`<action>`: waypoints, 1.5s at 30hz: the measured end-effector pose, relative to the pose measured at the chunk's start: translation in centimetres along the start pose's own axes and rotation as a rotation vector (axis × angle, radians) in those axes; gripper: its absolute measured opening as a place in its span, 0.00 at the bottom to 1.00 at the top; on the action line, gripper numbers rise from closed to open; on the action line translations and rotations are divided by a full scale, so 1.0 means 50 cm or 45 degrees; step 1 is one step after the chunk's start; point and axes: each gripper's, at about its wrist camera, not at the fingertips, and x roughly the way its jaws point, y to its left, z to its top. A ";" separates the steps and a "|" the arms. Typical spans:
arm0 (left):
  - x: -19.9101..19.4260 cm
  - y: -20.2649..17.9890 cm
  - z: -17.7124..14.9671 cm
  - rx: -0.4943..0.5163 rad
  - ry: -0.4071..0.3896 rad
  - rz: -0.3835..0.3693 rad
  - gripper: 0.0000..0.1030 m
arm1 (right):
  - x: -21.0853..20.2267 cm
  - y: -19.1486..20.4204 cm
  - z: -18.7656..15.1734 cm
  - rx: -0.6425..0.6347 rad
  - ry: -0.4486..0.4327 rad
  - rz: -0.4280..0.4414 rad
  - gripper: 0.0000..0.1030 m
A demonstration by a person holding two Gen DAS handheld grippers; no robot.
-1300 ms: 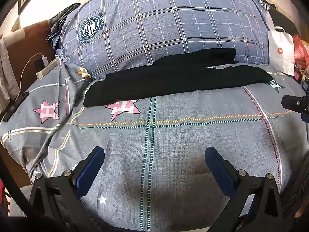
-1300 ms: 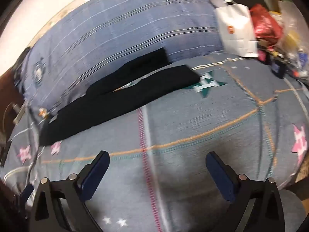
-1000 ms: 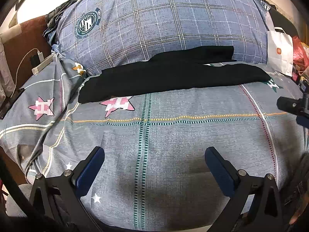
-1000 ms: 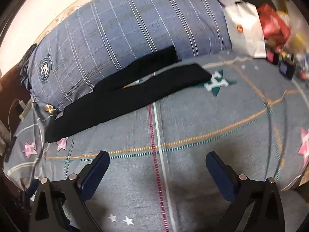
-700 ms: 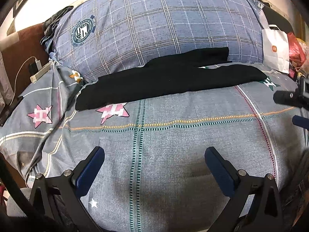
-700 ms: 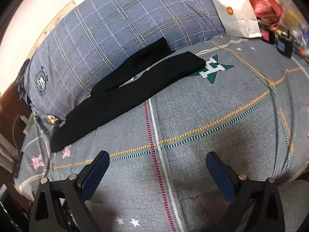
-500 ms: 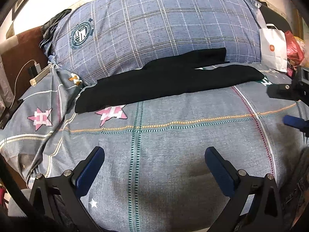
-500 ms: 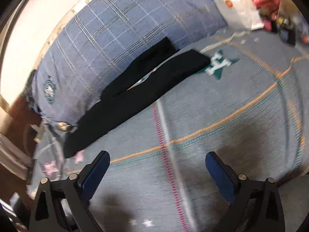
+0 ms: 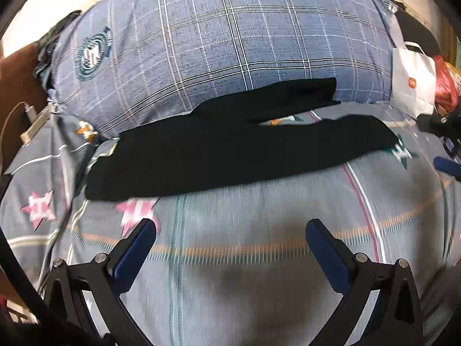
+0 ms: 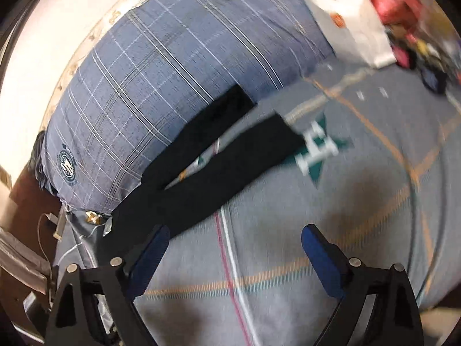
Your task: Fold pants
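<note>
Left wrist view: left gripper (image 9: 230, 227) spread wide, holding nothing, over bare bed (image 9: 259, 288).
Right gripper (image 10: 233, 233): also wide and empty; its left pad is just short of the pants' waist end.
Pants (image 9: 230, 150): ahead of both grippers, beyond the near sheet; long axis runs left to right, waist left, legs splayed right.
Nearer hand: judged the right one.
Textures: pants black, limp, matte; sheet grey woven with stars.
Pillow (image 9: 224, 43): blue plaid, plump, behind; far leg rests against it.
</note>
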 end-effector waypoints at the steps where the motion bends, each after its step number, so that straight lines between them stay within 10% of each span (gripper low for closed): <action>1: 0.019 0.002 0.024 0.000 0.003 -0.010 1.00 | 0.005 0.003 0.019 -0.023 -0.016 -0.001 0.93; 9: 0.202 0.054 0.166 -0.113 0.063 -0.058 1.00 | 0.142 0.058 0.193 -0.111 -0.107 0.012 0.97; 14: 0.262 0.094 0.145 -0.290 0.214 -0.099 1.00 | 0.258 0.056 0.193 -0.049 0.060 0.086 0.97; 25: 0.226 0.059 0.138 -0.217 0.157 -0.098 1.00 | 0.270 0.038 0.166 -0.039 0.160 0.121 0.97; 34: 0.247 0.102 0.124 -0.288 0.262 -0.097 1.00 | 0.260 -0.015 0.165 -0.067 0.254 -0.179 0.97; 45: 0.255 0.139 0.075 -0.417 0.413 -0.209 1.00 | 0.173 -0.124 0.106 0.119 0.224 -0.167 0.85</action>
